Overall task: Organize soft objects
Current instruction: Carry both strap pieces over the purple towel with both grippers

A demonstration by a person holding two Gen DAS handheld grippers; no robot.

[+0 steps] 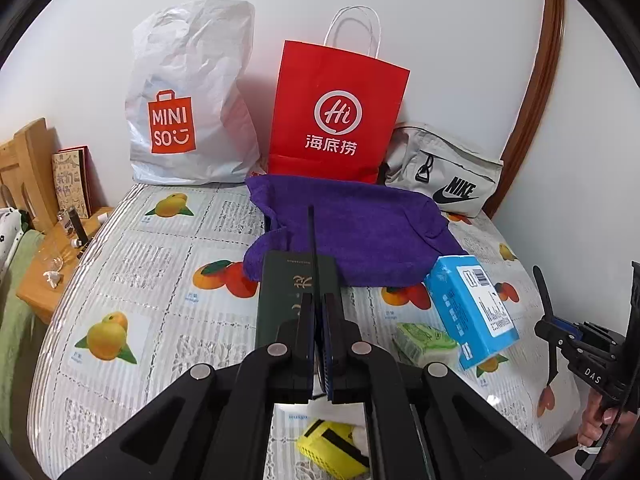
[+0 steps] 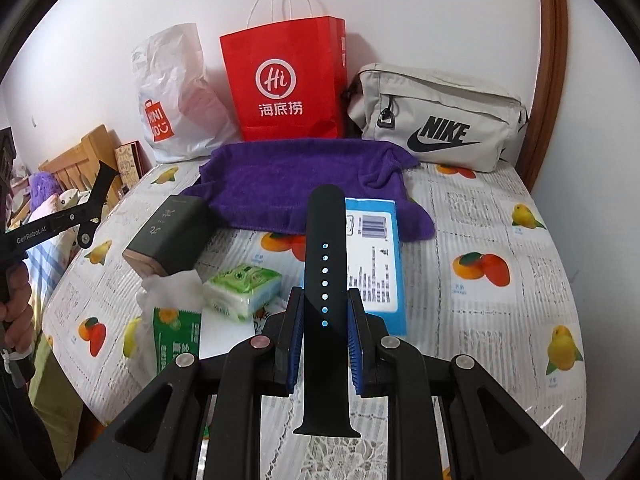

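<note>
Right gripper (image 2: 323,312) pinching a black strap (image 2: 325,264) by its edges, held up over the bench (image 2: 480,320). Left gripper (image 1: 320,320) pressed together on a thin black strap (image 1: 311,236), seen edge-on. Both lifted clear of the clutter, likely for putting away in a bag (image 2: 288,80).

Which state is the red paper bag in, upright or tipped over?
Upright. The red paper bag stands on its base against the wall, behind the purple towel, with its white handles pointing up.
</note>
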